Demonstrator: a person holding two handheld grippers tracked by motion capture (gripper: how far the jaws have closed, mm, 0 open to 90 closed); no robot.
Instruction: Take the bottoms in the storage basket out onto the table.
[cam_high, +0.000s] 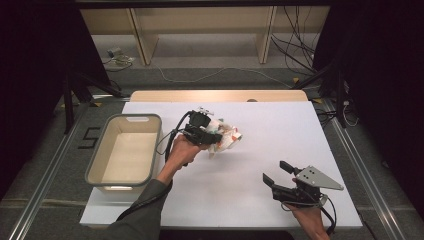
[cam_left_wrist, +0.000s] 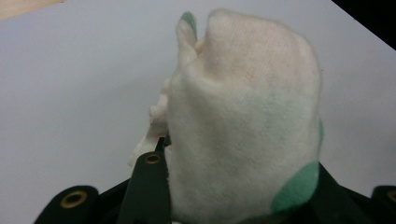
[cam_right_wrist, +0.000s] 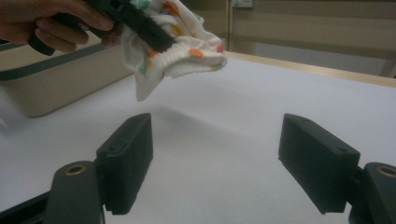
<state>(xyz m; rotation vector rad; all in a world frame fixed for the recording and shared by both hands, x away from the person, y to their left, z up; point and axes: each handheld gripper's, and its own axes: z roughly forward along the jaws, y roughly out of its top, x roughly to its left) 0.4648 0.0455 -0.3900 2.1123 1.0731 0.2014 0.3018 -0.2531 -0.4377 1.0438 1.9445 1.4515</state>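
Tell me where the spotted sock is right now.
In the high view the spotted sock hangs clamped in the left hand-held gripper, above the table's middle, just right of the bin.

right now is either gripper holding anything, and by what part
The left gripper is shut on a white spotted sock, clamped across its bunched middle, lifted off the table. The right gripper is open, holding nothing.

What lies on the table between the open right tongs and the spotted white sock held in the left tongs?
Nothing: the high view shows bare white table between the right tongs and the spotted white sock.
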